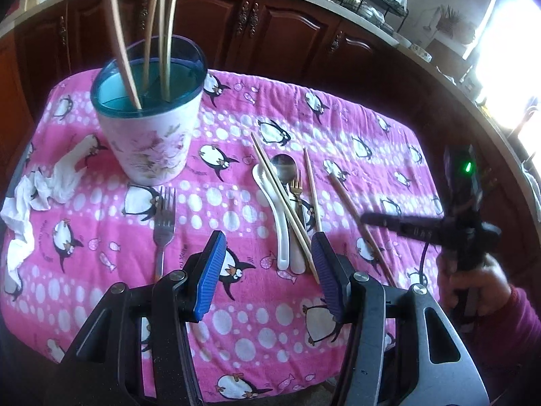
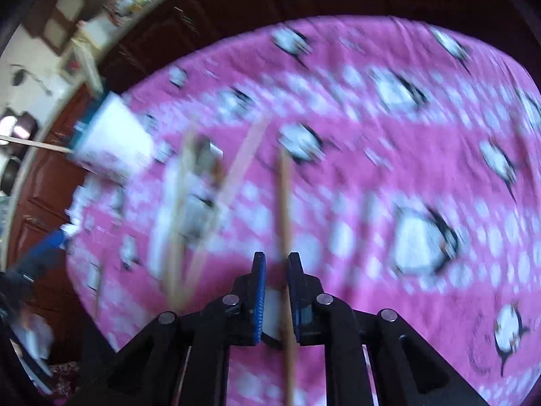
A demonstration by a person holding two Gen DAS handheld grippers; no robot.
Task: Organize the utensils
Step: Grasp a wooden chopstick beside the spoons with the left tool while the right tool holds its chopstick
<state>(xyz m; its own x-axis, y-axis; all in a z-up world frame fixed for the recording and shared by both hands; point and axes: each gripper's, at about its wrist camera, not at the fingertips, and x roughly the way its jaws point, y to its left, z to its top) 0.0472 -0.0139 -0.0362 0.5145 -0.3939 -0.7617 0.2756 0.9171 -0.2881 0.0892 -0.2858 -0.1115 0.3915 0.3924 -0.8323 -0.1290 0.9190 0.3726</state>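
From the left wrist, the left gripper (image 1: 268,247) hangs wide and empty over the pink cloth (image 1: 355,128), above a white spoon (image 1: 275,209) and crossed chopsticks (image 1: 284,203). A fork (image 1: 164,223) lies near the cup (image 1: 148,115) holding more sticks.

The right wrist view is blurred: the right gripper (image 2: 276,264) stands narrow around one chopstick (image 2: 285,223); whether its pads press it, I cannot tell.

A pink cloth (image 1: 338,128) printed with penguins and white dots covers the table. Behind it runs a row of dark wooden cabinet doors (image 1: 270,30) under a pale countertop (image 1: 382,30). A black wire dish rack (image 1: 372,0) stands on the counter, and strong daylight pours through a window (image 1: 514,54) at the right.
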